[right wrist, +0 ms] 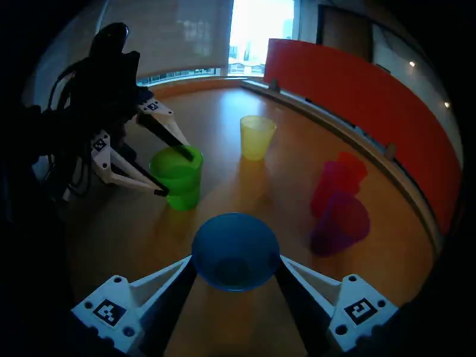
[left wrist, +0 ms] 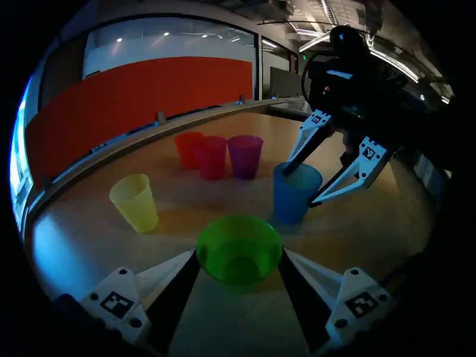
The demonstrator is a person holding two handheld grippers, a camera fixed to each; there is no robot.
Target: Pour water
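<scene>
The green cup (left wrist: 239, 253) is sitting upright on the counter (left wrist: 369, 229), clamped between both fingers of the left hand-held gripper (left wrist: 238, 257). The blue cup (right wrist: 235, 250) is standing near it, and the right hand-held gripper (right wrist: 235, 262) is gripping this cup from both sides.

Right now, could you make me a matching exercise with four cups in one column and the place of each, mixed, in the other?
Column one:
1. green cup
2. blue cup
3. yellow cup
4. purple cup

Column two:
A. held by the right gripper
B. standing apart on the table
C. beside the pink cup
D. held by the left gripper

Pairs: 1-D, 2-A, 3-B, 4-C.
</scene>
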